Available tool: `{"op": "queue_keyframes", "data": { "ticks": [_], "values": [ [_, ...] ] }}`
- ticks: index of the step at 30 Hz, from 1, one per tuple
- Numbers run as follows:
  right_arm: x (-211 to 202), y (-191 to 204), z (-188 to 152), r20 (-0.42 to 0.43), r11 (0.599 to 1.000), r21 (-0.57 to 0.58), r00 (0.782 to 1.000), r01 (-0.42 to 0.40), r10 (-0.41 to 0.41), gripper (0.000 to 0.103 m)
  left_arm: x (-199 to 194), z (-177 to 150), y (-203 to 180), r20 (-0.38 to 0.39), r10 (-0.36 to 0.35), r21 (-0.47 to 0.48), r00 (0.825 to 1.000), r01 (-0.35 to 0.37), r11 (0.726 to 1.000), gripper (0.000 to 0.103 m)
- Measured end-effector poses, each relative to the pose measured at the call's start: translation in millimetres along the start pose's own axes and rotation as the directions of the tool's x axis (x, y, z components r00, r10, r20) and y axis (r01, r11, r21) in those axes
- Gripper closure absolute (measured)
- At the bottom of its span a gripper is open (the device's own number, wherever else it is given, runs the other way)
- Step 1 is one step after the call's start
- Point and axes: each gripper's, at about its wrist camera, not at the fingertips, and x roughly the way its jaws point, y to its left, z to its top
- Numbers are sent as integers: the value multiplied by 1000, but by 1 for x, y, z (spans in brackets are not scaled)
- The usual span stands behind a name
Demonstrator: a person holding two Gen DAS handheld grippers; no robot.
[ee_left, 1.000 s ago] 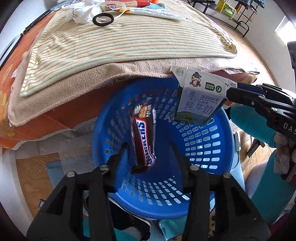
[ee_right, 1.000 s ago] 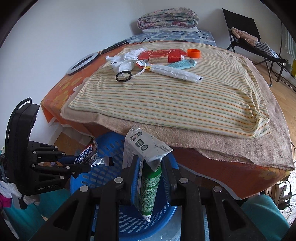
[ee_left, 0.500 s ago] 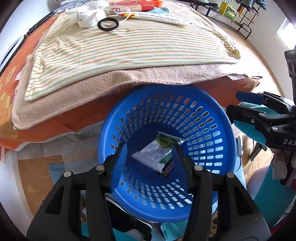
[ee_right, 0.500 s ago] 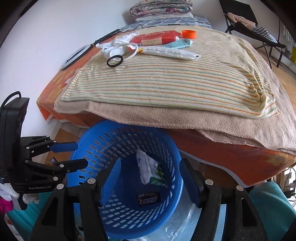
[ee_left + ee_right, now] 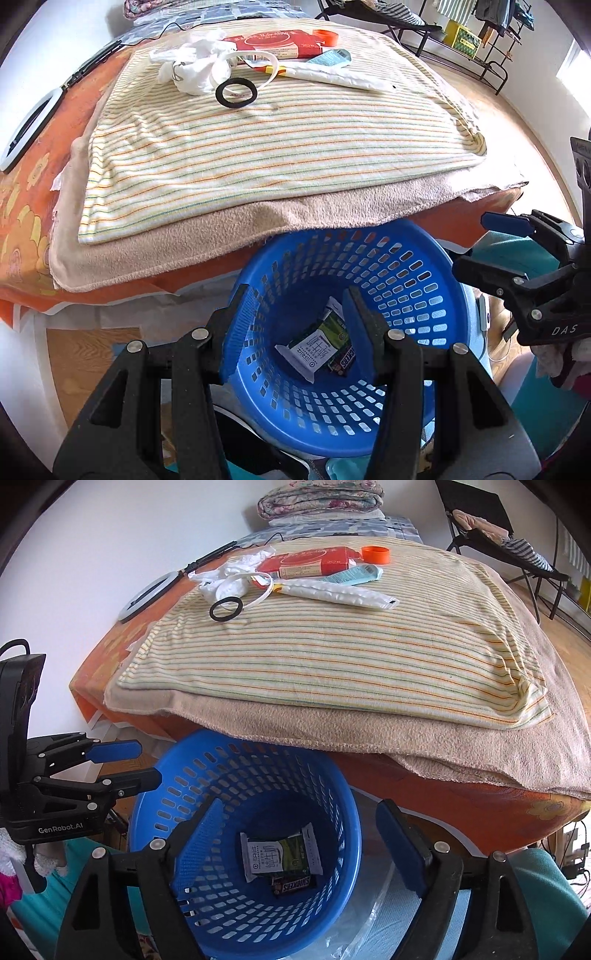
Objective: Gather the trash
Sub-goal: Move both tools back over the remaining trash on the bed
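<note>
Right tongs point(image 5: 295, 834) opening, nothing between; left tongs point(image 5: 295, 321) half spread, empty. Below both, milk carton point(image 5: 277, 856) and candy wrapper point(image 5: 295, 884) inside blue basket point(image 5: 332, 775), set beside bed for dropping. Beyond: more trash.

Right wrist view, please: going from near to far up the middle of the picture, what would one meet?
Snickers wrapper → milk carton → blue basket's far rim → striped cloth → black ring → red box → folded quilts.

Orange bed point(image 5: 461, 797) — beige blanket point(image 5: 332, 720), striped towel point(image 5: 332, 653) on top.
</note>
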Motion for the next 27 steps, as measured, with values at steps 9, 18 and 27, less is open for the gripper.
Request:
{"op": "queue_keyframes", "data": {
  "ticks": [9, 18, 27],
  "values": [
    [-6, -1, 13, 5, 1000, 7, 1000, 11, -11, 5, -21, 37, 16, 74, 27, -27, 997, -25, 999, 41],
    [-19, -14, 39, 76, 999, 37, 997, 11, -13, 3, -40, 79, 48, 150, 53, -105, 987, -37, 994, 41],
    [-21, -17, 71, 148, 998, -49, 988, 45, -37, 3, -42, 122, 89, 186, 83, -216, 979, -42, 975, 41]
  ]
}}
